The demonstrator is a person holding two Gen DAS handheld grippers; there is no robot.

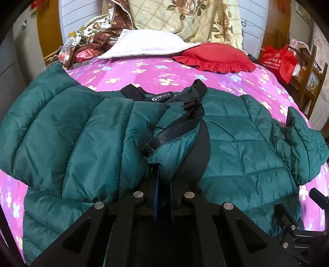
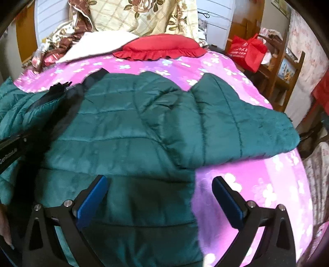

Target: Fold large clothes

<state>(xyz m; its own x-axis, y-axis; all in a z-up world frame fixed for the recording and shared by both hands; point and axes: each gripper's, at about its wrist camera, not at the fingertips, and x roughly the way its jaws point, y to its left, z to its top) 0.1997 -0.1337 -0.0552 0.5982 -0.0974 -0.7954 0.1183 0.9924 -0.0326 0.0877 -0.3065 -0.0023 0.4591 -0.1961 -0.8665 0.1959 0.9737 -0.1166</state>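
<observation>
A dark green quilted puffer jacket [image 1: 86, 131] lies spread across a bed covered by a pink sheet printed with pale flowers [image 1: 156, 71], filling the middle of both wrist views. In the left wrist view, the left gripper [image 1: 162, 176] sits at six o'clock with its jaws drawn together, pinching a bunched fold of the jacket's front edge, where the green fabric and a black zipper band [image 1: 174, 127] rise toward twelve o'clock; the black collar with its white lettered label [image 1: 162, 98] lies just beyond that. A sleeve [image 1: 304, 143] of the jacket reaches out toward three o'clock. In the right wrist view, the right gripper [image 2: 159, 197] stands at six o'clock with its blue-padded fingers [image 2: 92, 201] wide apart and nothing between them that they press on: the left pad hovers over the jacket's body, the right one over bare pink sheet. The same sleeve [image 2: 236, 123] stretches toward two o'clock there. Far up the bed, at twelve o'clock, rest a red frilled cushion [image 1: 216, 56], a white pillow [image 1: 144, 44] and a cream floral quilt [image 1: 185, 18]. A red shopping bag [image 1: 277, 59] stands beside the bed at two o'clock.
</observation>
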